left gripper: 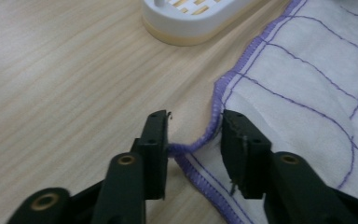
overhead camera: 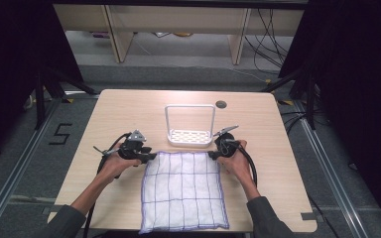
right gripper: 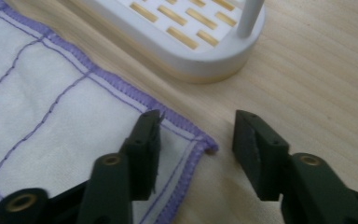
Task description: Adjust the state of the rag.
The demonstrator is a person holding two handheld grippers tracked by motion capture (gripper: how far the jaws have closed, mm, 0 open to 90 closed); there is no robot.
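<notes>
While flat, white cloth (overhead camera: 183, 191), long axis toward person, table (overhead camera: 119, 114)

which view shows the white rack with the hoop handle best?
High view: the white slotted plastic rack with the hoop handle shows whole, standing past the white purple-stitched cloth. The left gripper view catches just a base corner; the right gripper view shows slotted base and one post.

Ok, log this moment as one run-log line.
left gripper: open, astride cloth far-left corner | right gripper: open, astride far-right corner | cloth: flat on table | white rack: beyond cloth
</notes>
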